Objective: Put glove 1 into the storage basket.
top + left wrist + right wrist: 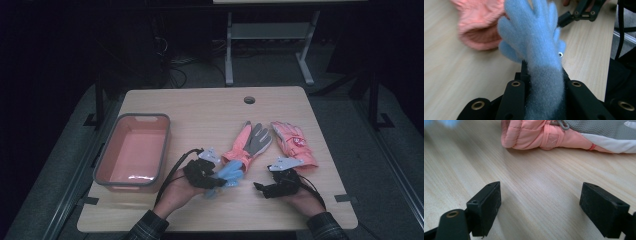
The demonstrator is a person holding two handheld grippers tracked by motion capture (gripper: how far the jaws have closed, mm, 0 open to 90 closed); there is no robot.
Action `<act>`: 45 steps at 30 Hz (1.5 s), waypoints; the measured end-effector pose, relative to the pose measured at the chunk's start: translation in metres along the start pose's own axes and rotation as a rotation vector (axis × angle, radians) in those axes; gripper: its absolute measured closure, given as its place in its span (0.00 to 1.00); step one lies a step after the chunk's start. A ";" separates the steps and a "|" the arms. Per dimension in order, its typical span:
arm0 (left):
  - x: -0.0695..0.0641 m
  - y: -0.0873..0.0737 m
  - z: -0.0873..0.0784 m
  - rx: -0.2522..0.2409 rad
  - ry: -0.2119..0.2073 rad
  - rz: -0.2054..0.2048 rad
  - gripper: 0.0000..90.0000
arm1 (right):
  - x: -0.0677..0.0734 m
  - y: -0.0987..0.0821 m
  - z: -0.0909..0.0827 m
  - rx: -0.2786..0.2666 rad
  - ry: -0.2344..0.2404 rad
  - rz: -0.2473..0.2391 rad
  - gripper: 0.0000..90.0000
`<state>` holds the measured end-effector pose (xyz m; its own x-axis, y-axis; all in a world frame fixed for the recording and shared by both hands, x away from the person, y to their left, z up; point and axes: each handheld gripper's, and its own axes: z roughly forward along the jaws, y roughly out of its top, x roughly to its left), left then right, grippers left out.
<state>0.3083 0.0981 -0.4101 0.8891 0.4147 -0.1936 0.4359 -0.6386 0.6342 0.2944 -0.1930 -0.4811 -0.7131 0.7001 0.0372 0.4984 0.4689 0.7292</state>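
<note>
Fuzzy light-blue knit glove (534, 37), cuff clamped between the left gripper (212, 181) jaws. Fingers splay out past the jaw tips, hanging clear above the tabletop.

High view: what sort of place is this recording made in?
Probably a lab or workshop set up for recording, not a home. A plain wooden table with a cable hole stands on grey carpet, a metal-framed bench sits behind it, and cables trail over the dark floor.

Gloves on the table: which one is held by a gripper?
The fuzzy blue glove, clamped in the left gripper; the pink-and-grey glove and the pink glove lie flat, untouched.
</note>
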 end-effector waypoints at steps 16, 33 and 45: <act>0.034 0.001 -0.053 -0.063 0.105 -0.102 0.84 | 0.000 0.000 0.000 0.000 0.000 -0.001 0.18; 0.071 -0.004 -0.106 -0.104 0.219 -0.164 0.84 | 0.000 0.000 0.000 0.001 0.002 -0.003 0.18; 0.107 -0.027 -0.139 -0.142 0.357 -0.257 0.84 | 0.000 0.000 0.000 0.002 0.001 -0.003 0.18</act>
<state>0.3721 0.2498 -0.3434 0.6400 0.7613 -0.1041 0.5905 -0.4006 0.7005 0.2944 -0.1929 -0.4811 -0.7151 0.6981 0.0358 0.4972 0.4720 0.7280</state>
